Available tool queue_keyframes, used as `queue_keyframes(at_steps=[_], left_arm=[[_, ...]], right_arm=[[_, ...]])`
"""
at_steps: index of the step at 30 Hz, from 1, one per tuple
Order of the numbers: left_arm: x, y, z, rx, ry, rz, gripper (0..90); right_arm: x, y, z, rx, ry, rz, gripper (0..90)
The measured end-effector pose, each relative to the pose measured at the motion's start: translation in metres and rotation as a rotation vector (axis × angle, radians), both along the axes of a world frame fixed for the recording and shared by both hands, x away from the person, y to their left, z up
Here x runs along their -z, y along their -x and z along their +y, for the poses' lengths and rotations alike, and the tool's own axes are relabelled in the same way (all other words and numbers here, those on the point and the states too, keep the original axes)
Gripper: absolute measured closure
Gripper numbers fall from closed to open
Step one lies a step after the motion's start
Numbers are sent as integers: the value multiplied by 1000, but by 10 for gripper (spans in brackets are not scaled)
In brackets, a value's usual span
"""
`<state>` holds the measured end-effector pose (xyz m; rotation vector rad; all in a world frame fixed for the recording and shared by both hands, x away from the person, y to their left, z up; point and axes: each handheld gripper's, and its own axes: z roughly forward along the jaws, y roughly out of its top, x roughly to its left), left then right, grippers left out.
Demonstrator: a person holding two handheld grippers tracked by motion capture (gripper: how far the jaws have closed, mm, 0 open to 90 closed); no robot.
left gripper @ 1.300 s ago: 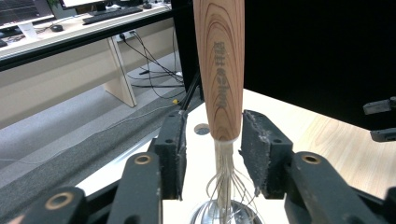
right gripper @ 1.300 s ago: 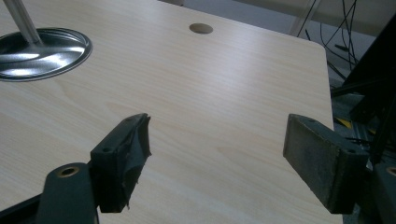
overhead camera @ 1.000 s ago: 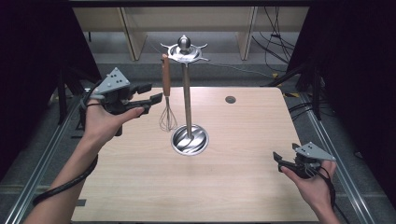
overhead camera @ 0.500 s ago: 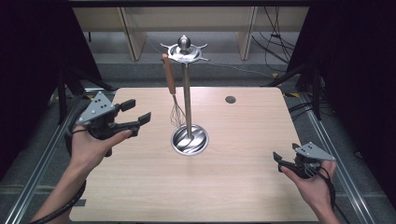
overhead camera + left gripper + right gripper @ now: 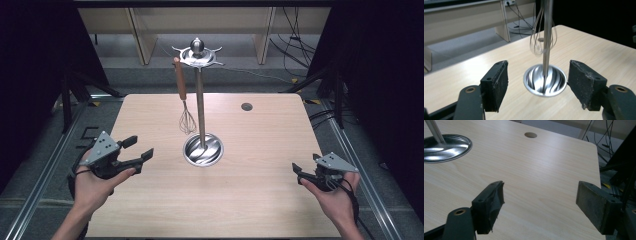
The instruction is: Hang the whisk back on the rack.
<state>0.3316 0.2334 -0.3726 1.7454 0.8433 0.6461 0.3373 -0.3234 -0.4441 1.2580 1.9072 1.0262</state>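
High view showed the whisk (image 5: 184, 100) hanging by its wooden handle from the steel stand (image 5: 201, 105) at the table's (image 5: 260, 200) middle, just left of the post. Left gripper (image 5: 136, 150), near left, had just been opening; its jaws stood wide and empty, well apart from the whisk. Right gripper (image 5: 302, 171), near right, also gaped empty. A round hole (image 5: 246, 106) lay far right.

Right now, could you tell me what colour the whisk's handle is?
Brown, like wood; the whisk's handle shows best in the high view.

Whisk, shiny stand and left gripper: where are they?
whisk (image 5: 187, 121), high view, wire head
shiny stand (image 5: 203, 150), high view, round base
left gripper (image 5: 138, 149), high view, between its open fingertips
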Motion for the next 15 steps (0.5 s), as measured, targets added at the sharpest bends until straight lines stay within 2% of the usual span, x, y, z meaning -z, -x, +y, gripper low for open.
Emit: queue_keyframes(at_steps=[4,6,9,12,13,14,15], left_arm=[[21,4,4,-19,1,39,308],[32,5,4,-17,-2,48,302],[51,7,5,-23,-18,74,296],[67,6,8,-20,-20,100,288],[74,7,9,-27,-34,115,286],[79,7,9,-22,-20,115,284],[86,8,11,-35,-28,132,282]], right_arm=[[1,-2,-1,-23,15,-3,229],[1,-1,0,-4,-1,1,230],[1,-2,-1,-28,13,-8,230],[1,-2,-1,-26,10,-3,229],[1,-2,-1,-25,9,-1,229],[1,-2,-1,-26,9,-1,228],[1,-2,-1,-29,11,-3,228]])
